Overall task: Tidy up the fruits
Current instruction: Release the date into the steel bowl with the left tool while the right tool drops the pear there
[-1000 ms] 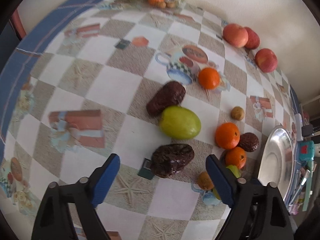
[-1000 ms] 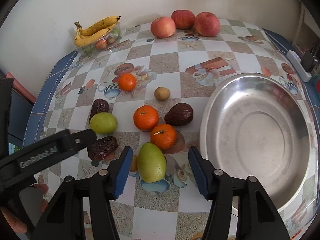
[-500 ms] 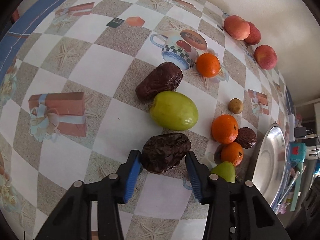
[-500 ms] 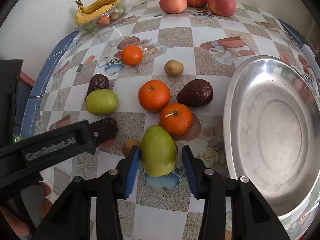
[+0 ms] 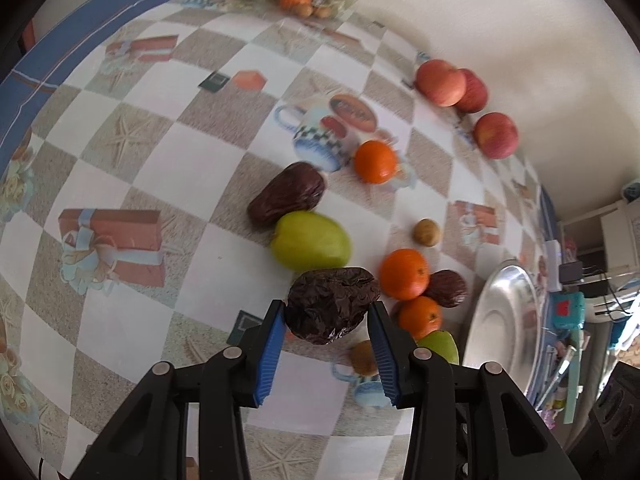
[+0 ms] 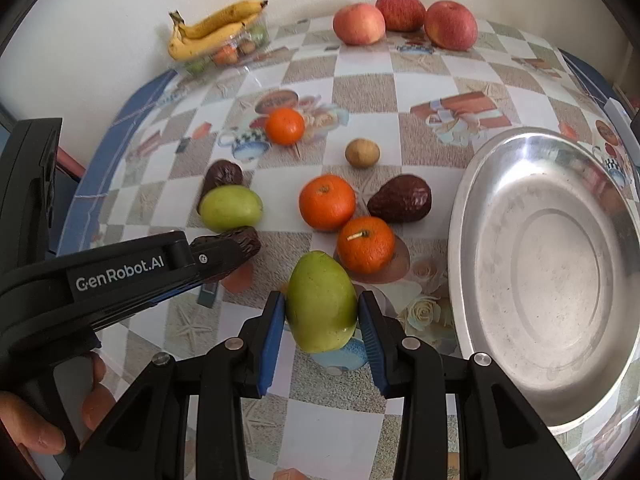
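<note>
Bowl (image 6: 472,216) of bare steel to the right of the right gripper (image 6: 321,322), nothing inside. Green fruit (image 6: 321,302) pinched between its blue pads. Left gripper (image 5: 326,324) closing, pads against a wrinkled date (image 5: 332,304). Ahead: oranges (image 6: 327,202), a second green fruit (image 6: 230,208), more dates (image 6: 401,199). Far back, apples (image 6: 359,24), bananas (image 6: 208,30) atop a clear tub (image 6: 240,46) of small fruit.

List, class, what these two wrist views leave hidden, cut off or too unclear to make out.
- Fruits in the clear tub, right wrist view: small, beneath the bananas; kinds unclear.
- Wrinkled dark fruit, right wrist view: mostly behind the left gripper.
- Small brown fruit, left wrist view: partly behind a finger.
- Metal bowl, right wrist view: near rim cut off.
- Shelf clutter, left wrist view: blurred.
</note>
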Available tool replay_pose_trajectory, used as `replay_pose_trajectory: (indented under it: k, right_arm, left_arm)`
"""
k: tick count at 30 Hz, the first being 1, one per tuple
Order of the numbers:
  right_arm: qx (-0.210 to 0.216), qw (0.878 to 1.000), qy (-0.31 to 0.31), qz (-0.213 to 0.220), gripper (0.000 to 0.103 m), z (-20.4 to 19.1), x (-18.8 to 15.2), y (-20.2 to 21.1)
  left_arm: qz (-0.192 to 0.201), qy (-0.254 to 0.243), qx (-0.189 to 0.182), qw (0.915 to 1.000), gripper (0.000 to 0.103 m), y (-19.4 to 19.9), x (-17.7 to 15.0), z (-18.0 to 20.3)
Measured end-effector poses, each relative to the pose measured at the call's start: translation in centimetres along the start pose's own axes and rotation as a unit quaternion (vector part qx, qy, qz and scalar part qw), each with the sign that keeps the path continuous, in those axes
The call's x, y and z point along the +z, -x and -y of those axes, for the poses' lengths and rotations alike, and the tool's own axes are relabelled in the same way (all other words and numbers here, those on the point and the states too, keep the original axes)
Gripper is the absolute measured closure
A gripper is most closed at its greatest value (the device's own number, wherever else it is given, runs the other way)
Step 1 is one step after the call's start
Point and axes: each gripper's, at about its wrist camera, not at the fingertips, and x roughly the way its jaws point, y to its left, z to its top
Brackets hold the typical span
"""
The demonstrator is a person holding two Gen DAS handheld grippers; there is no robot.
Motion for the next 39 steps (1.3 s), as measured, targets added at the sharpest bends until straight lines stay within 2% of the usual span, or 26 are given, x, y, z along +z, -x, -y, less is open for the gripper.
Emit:
replay_pose_trajectory:
  k: [5,11,15,18,21,30,37,39]
  right_arm:
    - [0.004,1.000,-0.014,0.018,0.064,0.6,0.4,1.3]
    - [-0.014,0.998,-0.057,0.035,0.064,3.3,0.9,2.7]
    - [-0.062,0.991,-0.103,0.056,0.064,6.9,1.1,4.1]
    - [-0.085,0.985,-0.141,0.058,0.064,9.5,1.0,4.6]
    - [-0.085,0.979,-0.177,0.054,0.064,11.5,0.5,4.6]
    - [-0.097,0.966,-0.232,0.063,0.063,14.9,-0.7,5.6]
    - [-0.098,0.968,-0.223,0.067,0.063,14.8,-0.6,5.8]
    - [-0.104,0.969,-0.213,0.069,0.063,14.5,-0.5,5.9]
  left_arm:
    - [0.005,-0.013,-0.013,0.9998,0.059,0.0,0.0,1.2]
    - [0.007,-0.071,-0.037,0.9967,0.059,0.2,-1.4,4.1]
    - [0.010,-0.133,-0.048,0.9898,0.059,-0.2,-2.7,7.5]
    - [0.009,-0.183,-0.053,0.9816,0.059,-0.7,-4.2,10.0]
    - [0.004,-0.228,-0.054,0.9720,0.058,-1.5,-5.7,12.2]
    - [-0.013,-0.292,-0.055,0.9548,0.056,-3.2,-8.1,14.9]
    - [-0.009,-0.281,-0.035,0.9591,0.046,-3.4,-7.7,14.0]
    - [0.000,-0.277,-0.019,0.9606,0.034,-3.3,-7.5,13.8]
